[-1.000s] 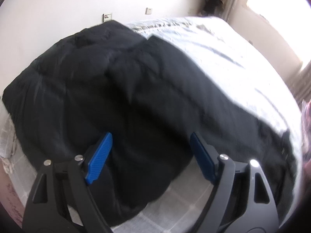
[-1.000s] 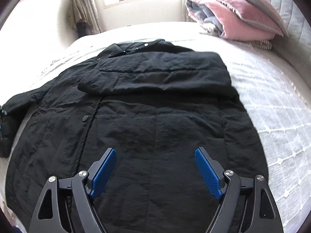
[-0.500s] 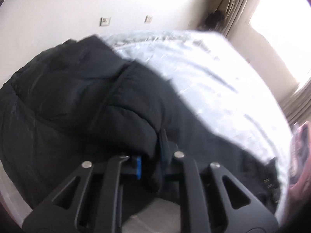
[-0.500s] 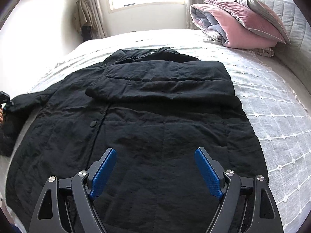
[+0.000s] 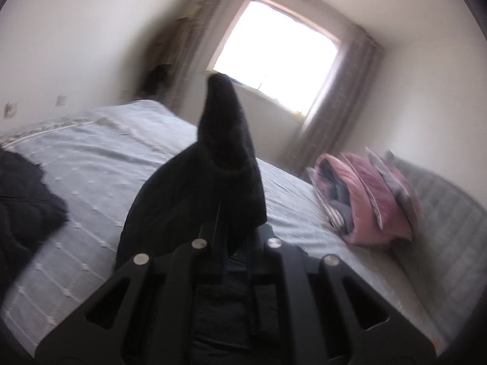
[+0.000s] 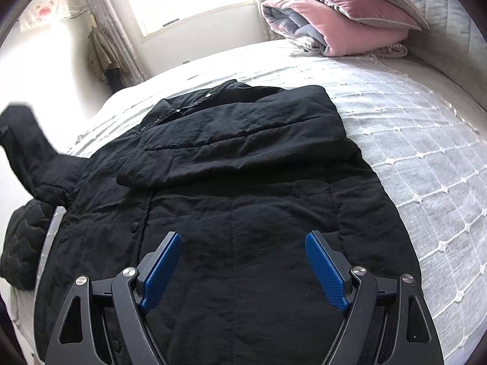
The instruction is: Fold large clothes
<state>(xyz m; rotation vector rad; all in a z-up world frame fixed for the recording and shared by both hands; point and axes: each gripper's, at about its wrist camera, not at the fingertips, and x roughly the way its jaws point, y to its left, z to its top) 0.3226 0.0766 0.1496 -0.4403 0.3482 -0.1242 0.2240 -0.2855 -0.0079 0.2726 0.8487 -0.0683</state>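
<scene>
Coat: a black padded coat (image 6: 231, 188) lies spread flat on the bed (image 6: 426, 140), collar toward the far window, hem nearest the right-hand camera; one sleeve already lies folded across the chest.
Sleeve: the other sleeve (image 5: 219, 164) is lifted off the bed at the coat's left side, its cuff sticking up in the air; the right wrist view shows it raised at the far left (image 6: 27, 146).
Left gripper (image 5: 234, 243): pressed together, pinching the raised sleeve a little way below the cuff.
Right gripper (image 6: 243, 270): spread wide, holding nothing, above the lower body of the coat.
Handling: the coat looks soft, puffy and fairly light for its bulk; the shell seems smooth, so a shallow pinch could slip. The padding will likely spring back rather than crease sharply.
Where to hold: probably best on a thick gathered part such as a cuff, seam or hem edge, not on a flat panel.
Step in hand: folding the sleeve inward over the chest, it appears.
Nearby: folded pink bedding (image 6: 341, 18) at the far right, well apart from the coat.
</scene>
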